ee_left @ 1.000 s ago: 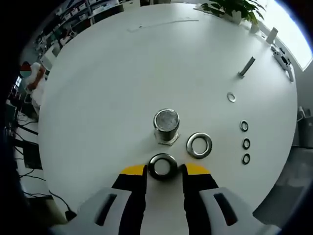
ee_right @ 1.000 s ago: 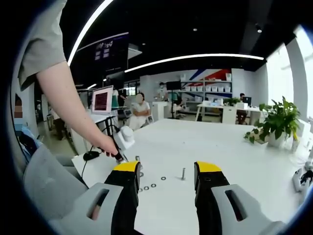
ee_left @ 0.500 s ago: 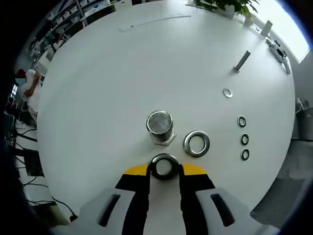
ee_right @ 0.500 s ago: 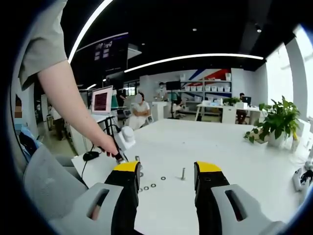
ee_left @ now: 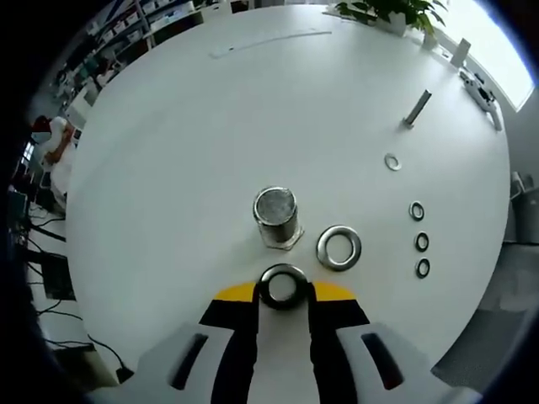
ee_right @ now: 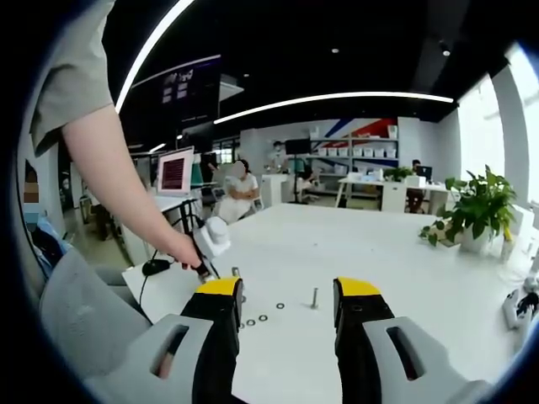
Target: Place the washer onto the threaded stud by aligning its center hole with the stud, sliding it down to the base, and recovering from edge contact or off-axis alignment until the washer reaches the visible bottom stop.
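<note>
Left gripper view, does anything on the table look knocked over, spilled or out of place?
Nothing stands out. The large stud stands upright on the white table, one washer lies flat beside it, another washer sits between the left gripper jaws, and four small washers lie in a loose line.

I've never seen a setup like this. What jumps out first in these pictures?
In the left gripper view, the yellow-tipped left gripper pinches a metal ring on a white table, just short of a thick upright stud. A wider washer lies beside it. The right gripper hangs open above the table.
</note>
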{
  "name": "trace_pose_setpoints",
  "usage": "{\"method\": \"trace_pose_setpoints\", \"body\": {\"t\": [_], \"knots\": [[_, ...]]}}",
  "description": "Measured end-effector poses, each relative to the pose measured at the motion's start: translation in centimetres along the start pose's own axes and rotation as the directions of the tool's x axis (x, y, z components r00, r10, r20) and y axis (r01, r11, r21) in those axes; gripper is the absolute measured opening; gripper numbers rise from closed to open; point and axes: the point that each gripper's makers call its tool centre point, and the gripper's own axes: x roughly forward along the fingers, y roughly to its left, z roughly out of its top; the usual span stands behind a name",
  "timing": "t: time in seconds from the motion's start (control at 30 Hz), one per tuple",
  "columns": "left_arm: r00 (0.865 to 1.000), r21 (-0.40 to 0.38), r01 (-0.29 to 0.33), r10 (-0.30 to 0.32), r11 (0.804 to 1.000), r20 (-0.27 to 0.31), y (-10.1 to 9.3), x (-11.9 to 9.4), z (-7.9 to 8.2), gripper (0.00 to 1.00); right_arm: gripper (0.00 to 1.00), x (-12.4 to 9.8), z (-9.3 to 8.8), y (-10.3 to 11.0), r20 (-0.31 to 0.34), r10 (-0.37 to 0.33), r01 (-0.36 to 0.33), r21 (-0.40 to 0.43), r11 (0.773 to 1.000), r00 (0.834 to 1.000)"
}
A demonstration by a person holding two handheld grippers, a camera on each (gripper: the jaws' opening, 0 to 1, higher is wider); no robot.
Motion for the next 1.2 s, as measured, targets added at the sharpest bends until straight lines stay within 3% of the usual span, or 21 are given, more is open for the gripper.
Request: {"method": "trace_pose_setpoints", "body": {"t": [0.27,0.6,1.2], "knots": [[1.000,0.002,0.017,-0.017,1.000,-0.010,-0.1,0.0,-0.1,0.20,0.45,0.0,0.0,-0.1,-0.001,-0.001,0.001,-0.001,1.000,1.000],[1.000,0.073,0.021,-0.019,0.997,-0.021,-0.5,-0.2,-0.6,0.20,0.45,0.0,-0.1,-0.1,-0.005,-0.002,0.002,-0.005,1.000,1.000],[0.999,0.123,0.023,-0.027,0.992,0.032,-0.5,-1.5,-0.2,0.20,0.45,0.1,-0.3,-0.1,-0.015,-0.002,0.002,-0.013,1.000,1.000]]}}
